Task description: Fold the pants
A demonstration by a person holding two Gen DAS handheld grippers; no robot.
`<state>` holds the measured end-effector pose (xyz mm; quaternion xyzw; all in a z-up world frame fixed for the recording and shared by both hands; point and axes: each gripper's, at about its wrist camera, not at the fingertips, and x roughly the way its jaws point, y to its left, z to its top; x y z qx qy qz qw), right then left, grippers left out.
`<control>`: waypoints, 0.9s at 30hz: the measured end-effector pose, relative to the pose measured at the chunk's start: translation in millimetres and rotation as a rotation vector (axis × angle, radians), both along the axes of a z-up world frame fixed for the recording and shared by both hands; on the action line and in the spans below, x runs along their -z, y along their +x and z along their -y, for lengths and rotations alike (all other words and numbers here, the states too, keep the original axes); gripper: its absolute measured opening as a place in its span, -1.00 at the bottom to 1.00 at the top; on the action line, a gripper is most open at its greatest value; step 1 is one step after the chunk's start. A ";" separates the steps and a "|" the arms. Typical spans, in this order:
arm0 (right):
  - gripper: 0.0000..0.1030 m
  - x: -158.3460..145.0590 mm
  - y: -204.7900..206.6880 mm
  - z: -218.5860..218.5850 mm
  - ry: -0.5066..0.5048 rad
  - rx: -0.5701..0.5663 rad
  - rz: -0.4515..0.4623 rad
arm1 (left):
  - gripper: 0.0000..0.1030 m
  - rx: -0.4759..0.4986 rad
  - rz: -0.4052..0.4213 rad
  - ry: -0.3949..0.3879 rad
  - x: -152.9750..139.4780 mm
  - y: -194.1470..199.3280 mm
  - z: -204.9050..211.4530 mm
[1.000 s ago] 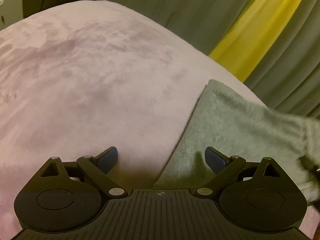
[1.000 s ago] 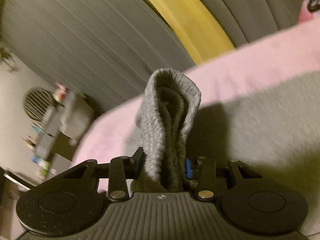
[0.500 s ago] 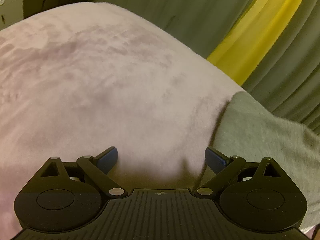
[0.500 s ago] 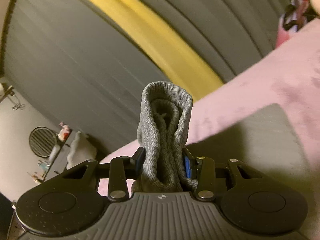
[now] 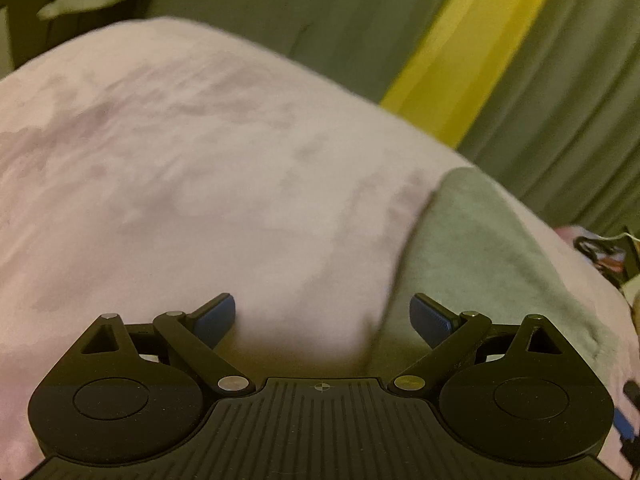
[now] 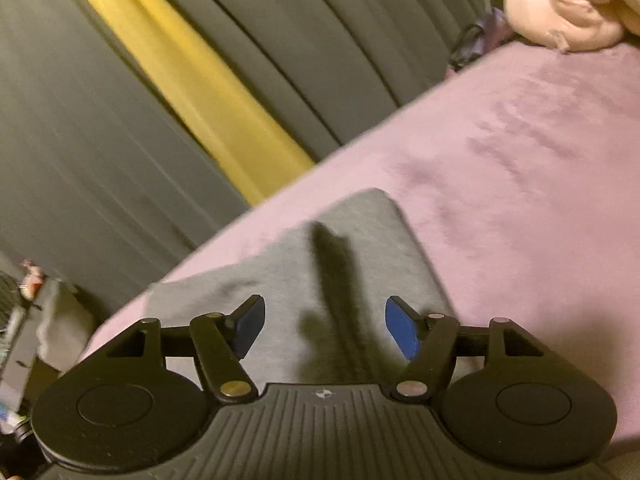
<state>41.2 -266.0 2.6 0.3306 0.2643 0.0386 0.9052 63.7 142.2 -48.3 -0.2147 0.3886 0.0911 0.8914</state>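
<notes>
Pants (image 6: pixel 360 264) flat on pink blanket (image 6: pixel 520 184), long axis running away from right gripper (image 6: pixel 325 330)

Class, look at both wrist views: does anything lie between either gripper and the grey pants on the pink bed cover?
Nothing visible does. The right gripper, its jaws opening with nothing between them, hangs directly over the pants. The left gripper is open, with only bare bed cover beside the pants' edge.
</notes>
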 end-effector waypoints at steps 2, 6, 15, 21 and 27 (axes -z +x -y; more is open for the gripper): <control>0.39 -8.5 -5.9 -12.7 -0.056 -0.026 0.077 | 0.89 0.034 0.041 0.039 -2.4 1.1 16.6; 0.21 -17.5 -8.1 -65.6 -0.307 -0.129 0.219 | 0.90 0.190 0.077 0.184 -0.3 6.8 61.0; -0.30 22.1 23.9 -119.2 -0.592 -0.382 0.092 | 0.92 0.411 -0.082 0.225 36.8 31.3 98.8; -0.29 17.7 22.9 -119.9 -0.588 -0.379 0.089 | 0.98 0.417 -0.106 0.216 42.2 29.3 100.4; -0.24 16.3 4.8 -119.5 -0.639 -0.385 0.091 | 0.98 0.416 -0.101 0.251 39.1 20.8 104.7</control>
